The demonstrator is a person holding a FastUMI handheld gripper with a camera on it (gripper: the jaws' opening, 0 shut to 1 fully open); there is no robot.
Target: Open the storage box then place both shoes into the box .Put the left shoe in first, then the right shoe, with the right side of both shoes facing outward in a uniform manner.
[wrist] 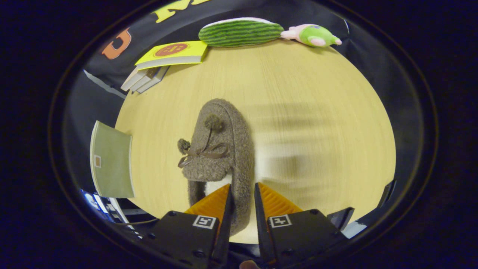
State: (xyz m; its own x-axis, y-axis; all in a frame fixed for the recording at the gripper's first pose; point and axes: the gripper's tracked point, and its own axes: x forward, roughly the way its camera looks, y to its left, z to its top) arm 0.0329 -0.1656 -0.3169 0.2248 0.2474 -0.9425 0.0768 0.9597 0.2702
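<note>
Your gripper (242, 190) is clamped on the fuzzy brown shoe's (220, 149) side wall, frame center, over the wooden table (317, 112).

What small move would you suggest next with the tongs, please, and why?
Probably lift the shoe slightly off the table. The tongs look shut on the side wall of its heel end, one finger inside the opening and one outside, so the grip seems made. The blurred table surface beside it hints motion.
</note>
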